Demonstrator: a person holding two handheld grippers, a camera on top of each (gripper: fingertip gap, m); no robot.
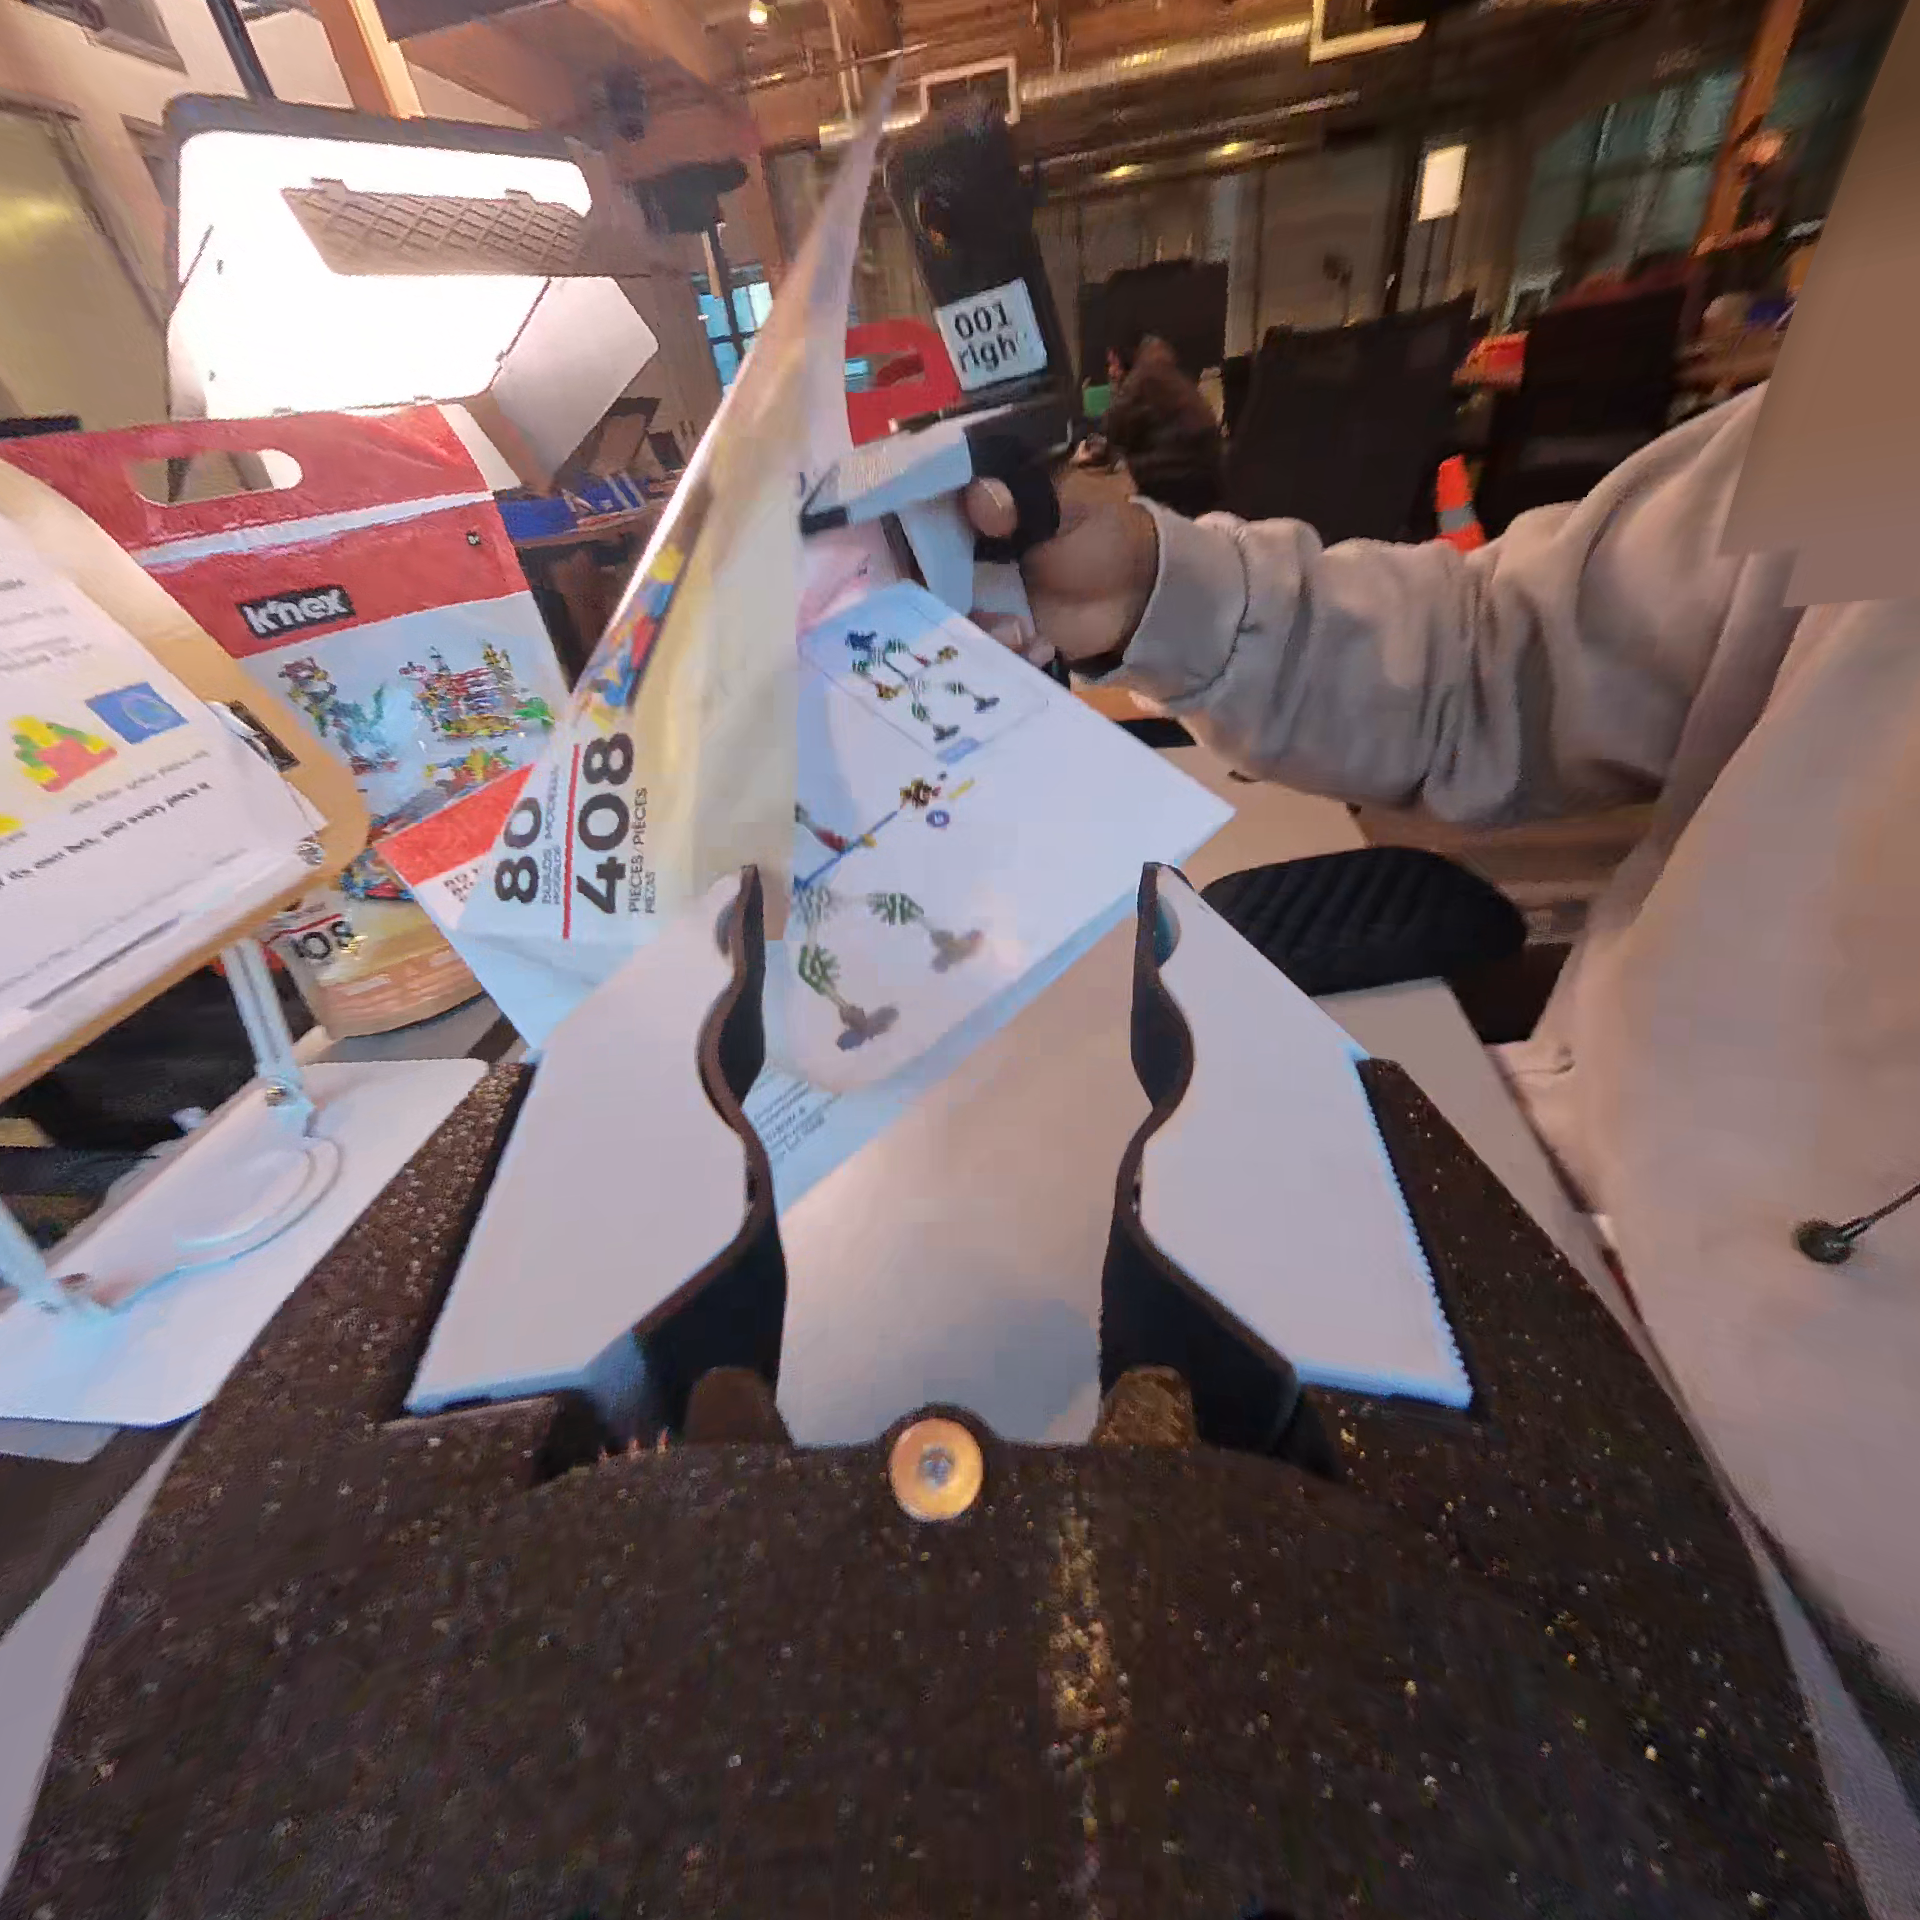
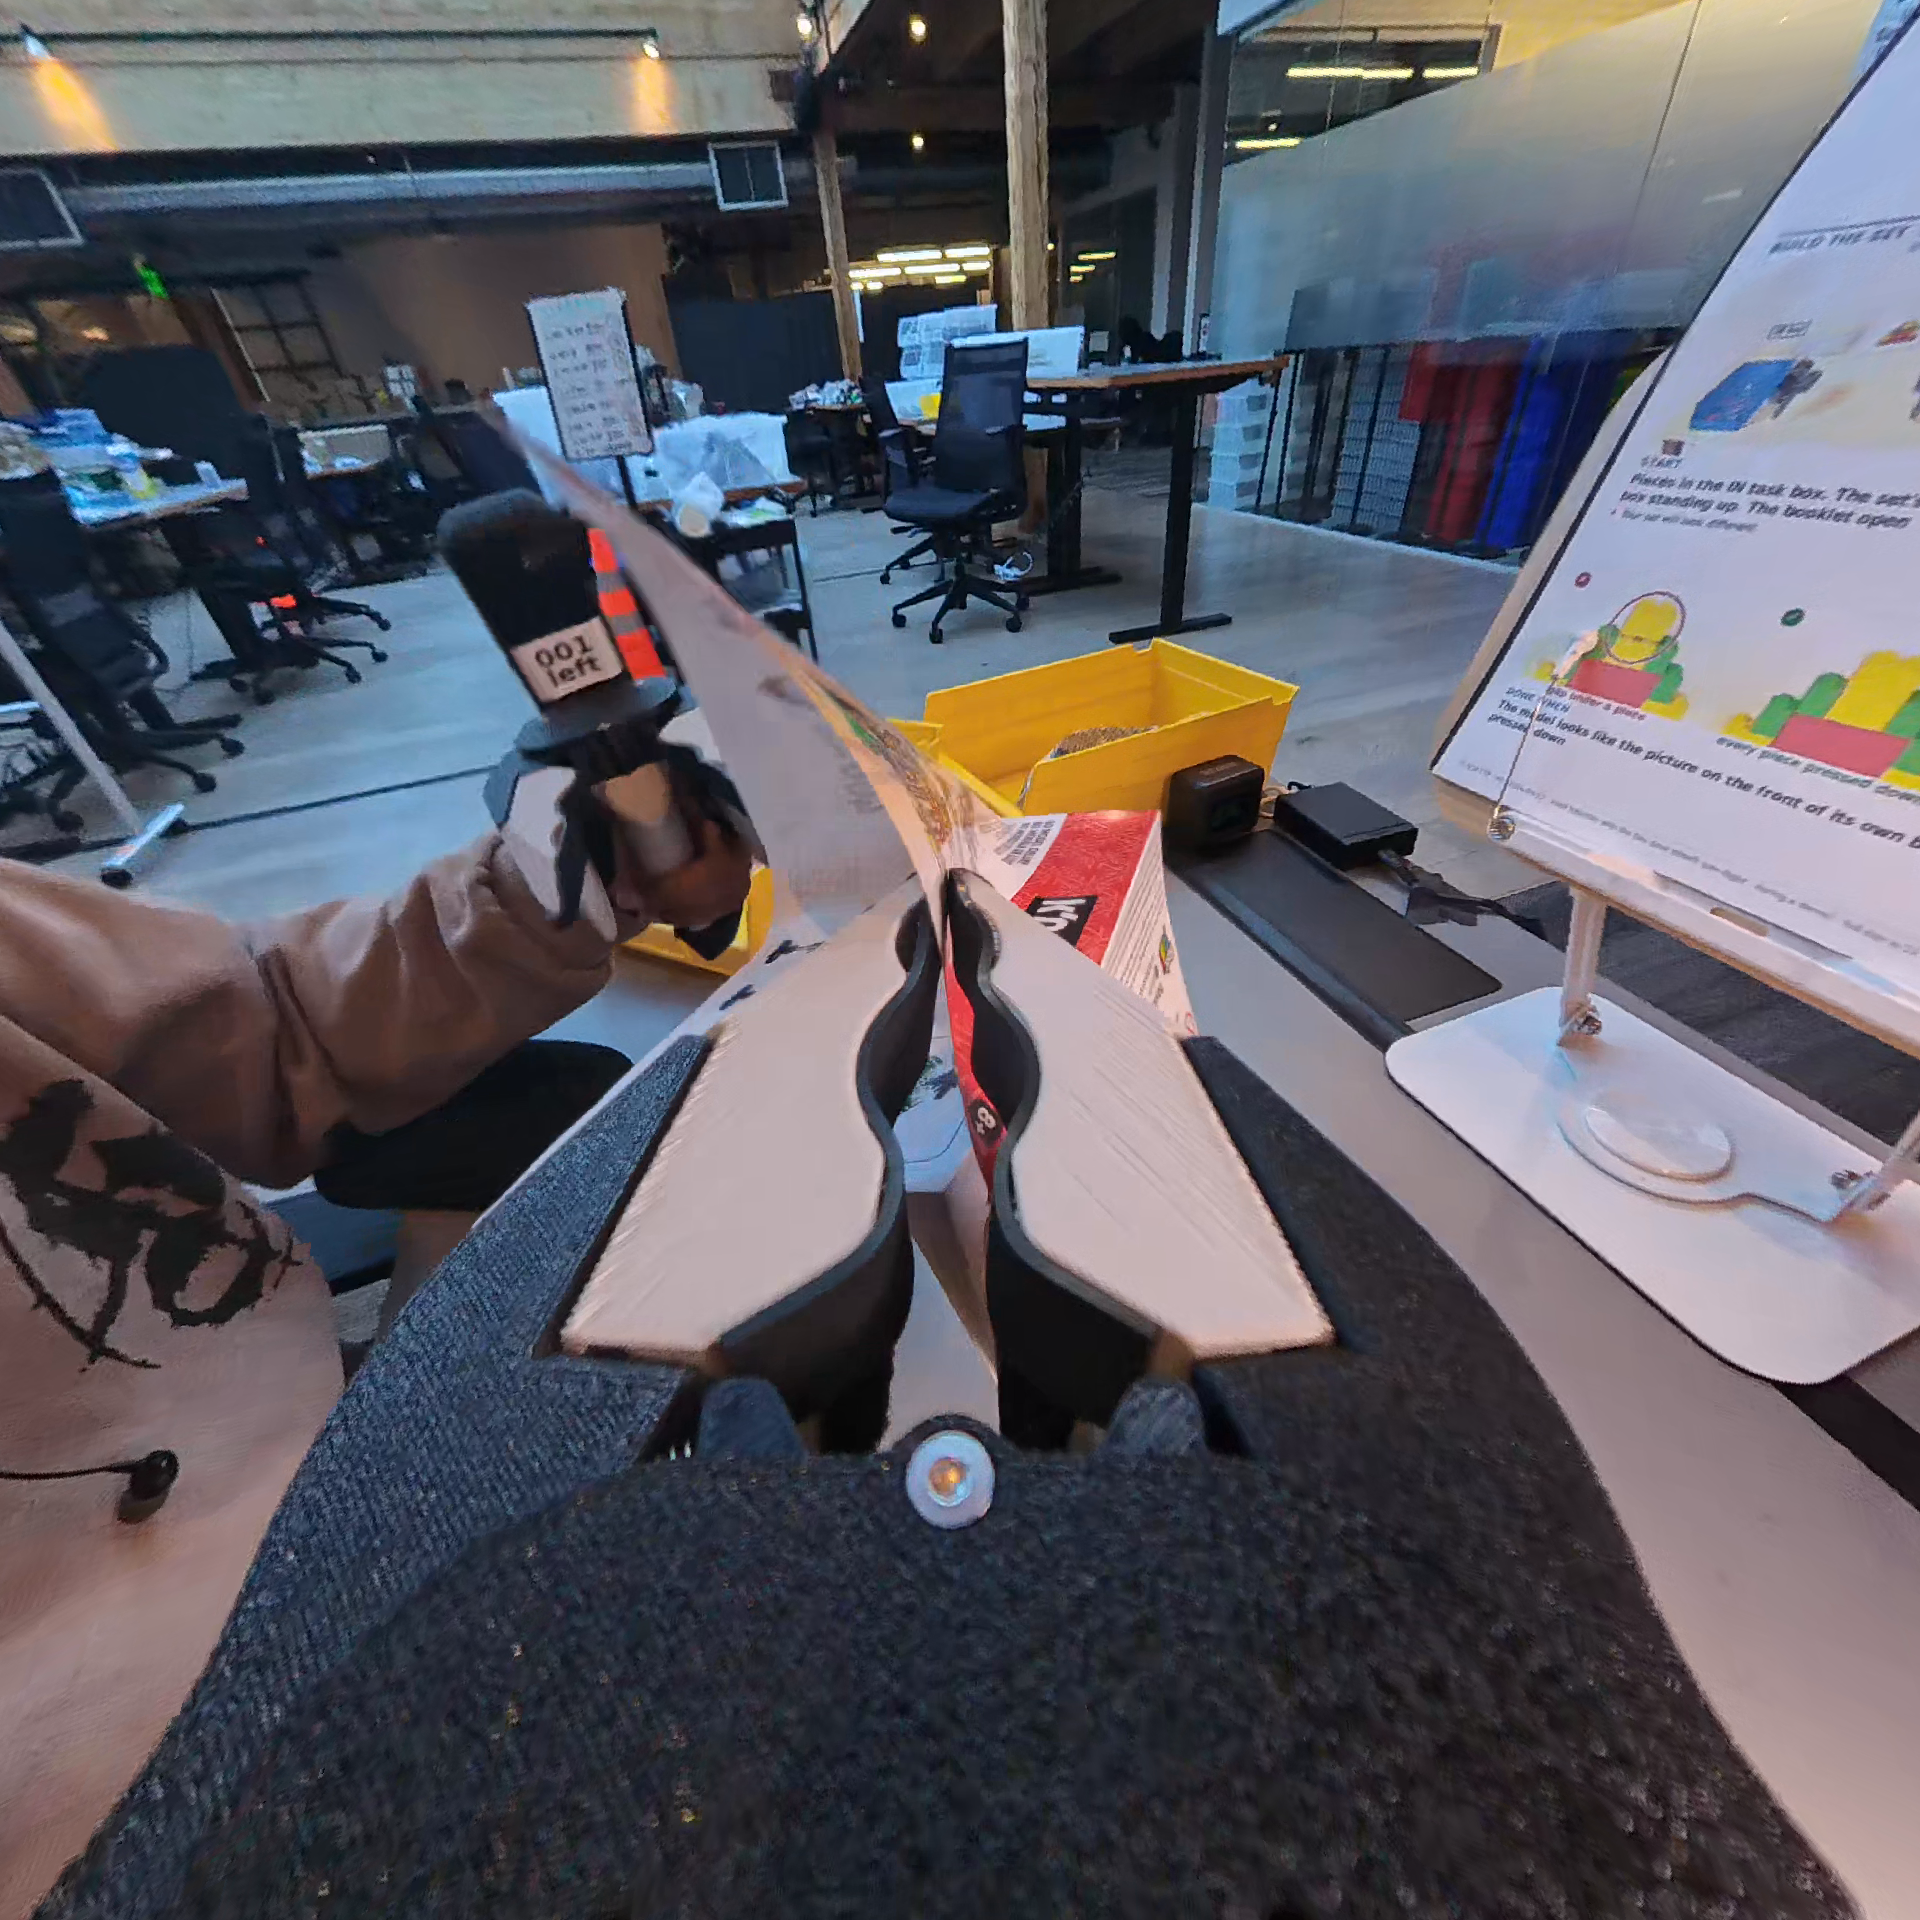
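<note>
The right gripper (image 2: pixel 948 894) has its fingers pinched on the booklet's cover page (image 1: pixel 727 582), lifted up over the open booklet (image 1: pixel 997 769). The left gripper (image 1: pixel 951 904) sits just by the booklet, fingers wide apart and holding nothing

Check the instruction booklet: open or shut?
Open. The right gripper pinches the booklet's cover leaf and holds it raised, exposing an inner page with build diagrams.

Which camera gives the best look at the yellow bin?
The right wrist view: the yellow bin sits open behind the booklet page that the right tool pinches. The left wrist view does not show it.
</note>
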